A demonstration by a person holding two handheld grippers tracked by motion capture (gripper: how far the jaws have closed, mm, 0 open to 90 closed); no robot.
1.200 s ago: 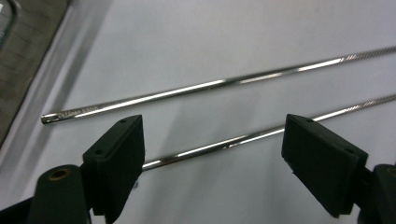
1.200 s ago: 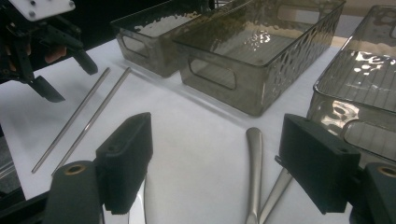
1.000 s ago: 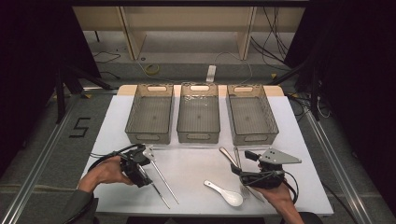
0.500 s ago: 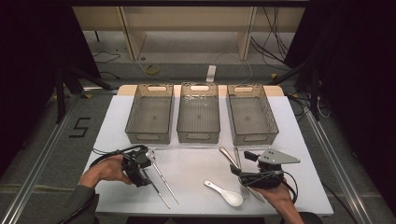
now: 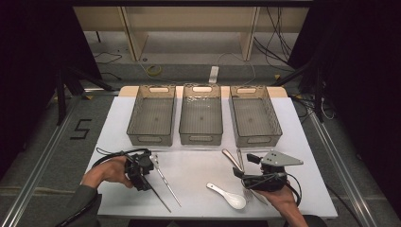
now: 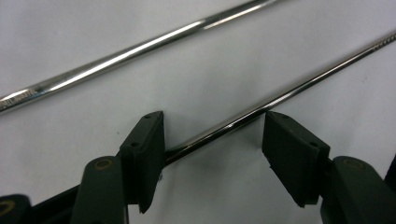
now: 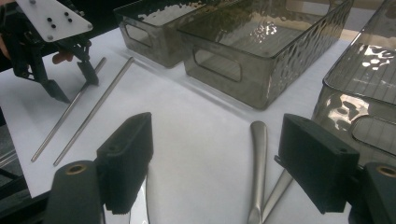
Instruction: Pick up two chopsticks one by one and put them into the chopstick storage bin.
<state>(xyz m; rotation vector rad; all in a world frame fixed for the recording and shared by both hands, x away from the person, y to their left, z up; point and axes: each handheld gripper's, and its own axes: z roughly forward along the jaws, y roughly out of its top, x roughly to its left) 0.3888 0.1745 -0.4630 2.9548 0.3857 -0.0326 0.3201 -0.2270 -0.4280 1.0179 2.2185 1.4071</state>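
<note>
A thin metal chopstick (image 6: 243, 122) runs on a slant across the left gripper view, from the upper right edge down to the lower middle, lying flat on the white table (image 6: 70, 130) and passing between the two black jaws of the left gripper (image 6: 212, 140). Those jaws have just been closing around it; they stand part-way open, the left-hand pad touching or just beside the rod and the right-hand pad a little apart from it, so the rod is framed but not pinched. A second chopstick (image 6: 126, 49) lies near it in the upper left of that view, roughly parallel. In the high view the same pair of chopsticks (image 5: 163, 182) sits in the lower left of the frame, with the left gripper (image 5: 139, 171) over their upper ends and a hand (image 5: 104, 172) behind it. In the lower right of the high view the right gripper (image 5: 253, 175) rests near a white soup spoon (image 5: 227, 196) and two metal utensil handles (image 5: 236, 161); in the right gripper view its jaws stand wide apart with nothing between the pads, the metal handles (image 7: 259, 168) lying on the table below them. Three smoky clear bins (image 5: 201, 120) stand side by side across the middle of the high view.
</note>
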